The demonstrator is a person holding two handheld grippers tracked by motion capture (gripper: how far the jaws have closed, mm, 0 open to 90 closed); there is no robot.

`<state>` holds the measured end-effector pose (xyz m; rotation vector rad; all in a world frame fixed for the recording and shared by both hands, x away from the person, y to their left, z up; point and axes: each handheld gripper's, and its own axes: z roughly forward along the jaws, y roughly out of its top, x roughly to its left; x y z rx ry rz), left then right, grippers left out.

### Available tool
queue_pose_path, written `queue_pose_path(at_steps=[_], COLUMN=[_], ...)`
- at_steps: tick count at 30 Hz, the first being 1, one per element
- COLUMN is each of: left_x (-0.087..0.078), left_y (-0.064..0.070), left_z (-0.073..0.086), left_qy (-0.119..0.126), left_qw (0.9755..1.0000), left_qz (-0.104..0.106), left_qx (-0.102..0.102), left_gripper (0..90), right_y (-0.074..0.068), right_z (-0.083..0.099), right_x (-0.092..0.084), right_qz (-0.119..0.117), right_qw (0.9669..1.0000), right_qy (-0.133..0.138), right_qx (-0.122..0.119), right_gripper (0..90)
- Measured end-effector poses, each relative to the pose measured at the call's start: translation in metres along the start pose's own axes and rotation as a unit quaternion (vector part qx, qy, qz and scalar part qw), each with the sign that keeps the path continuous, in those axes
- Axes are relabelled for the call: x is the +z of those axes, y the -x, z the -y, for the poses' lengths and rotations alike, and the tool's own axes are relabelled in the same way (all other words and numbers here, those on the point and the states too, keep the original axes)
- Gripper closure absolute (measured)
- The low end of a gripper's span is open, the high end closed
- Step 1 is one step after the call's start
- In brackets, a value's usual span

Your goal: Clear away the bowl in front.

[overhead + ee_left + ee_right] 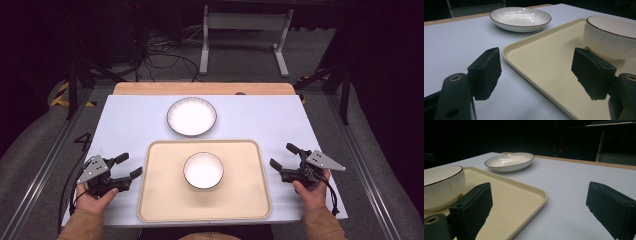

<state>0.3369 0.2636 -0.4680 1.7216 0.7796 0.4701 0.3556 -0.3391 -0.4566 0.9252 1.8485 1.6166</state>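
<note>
A cream tray (pixel 165 200) lies at the front middle of the pale blue table, and a white bowl (pixel 203 170) with a dark rim stands upright at its centre. Beyond the tray rests a white ribbed plate (pixel 191 116). My left gripper (pixel 129 166) sits low just off the tray's left edge, open, nothing between its jaws. My right gripper (pixel 283 156) is off the tray's right edge, open and empty too. In the left gripper view the tray's corner (pixel 509 50) lies between the jaws, the bowl (pixel 611 37) to the right. The right gripper view has the bowl (pixel 441 185) at left.
A wooden strip (pixel 200 88) runs along the table's far edge. Beyond it stand a white frame's legs (pixel 205 45) and loose cables (pixel 160 50) on the floor. Metal rails (pixel 45 165) flank the table.
</note>
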Motion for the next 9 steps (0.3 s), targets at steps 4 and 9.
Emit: queue_pose_path(at_steps=[4,9], left_x=[-0.0007,-0.0003], left_y=[-0.0014,-0.001], left_z=[0.0002,0.0], left_qy=[0.001,-0.001], left_qw=[1.0,1.0], left_qz=[-0.002,-0.001], left_qx=[-0.008,-0.004], left_gripper=[22.6,22.4], right_y=[0.0003,0.0002], right_z=[0.0,-0.0001], right_x=[-0.0001,0.0002], right_qz=[0.001,0.0], right_qw=[1.0,1.0], right_qy=[0.001,0.0], right_qx=[0.0,0.0], right_gripper=[7.4,7.4])
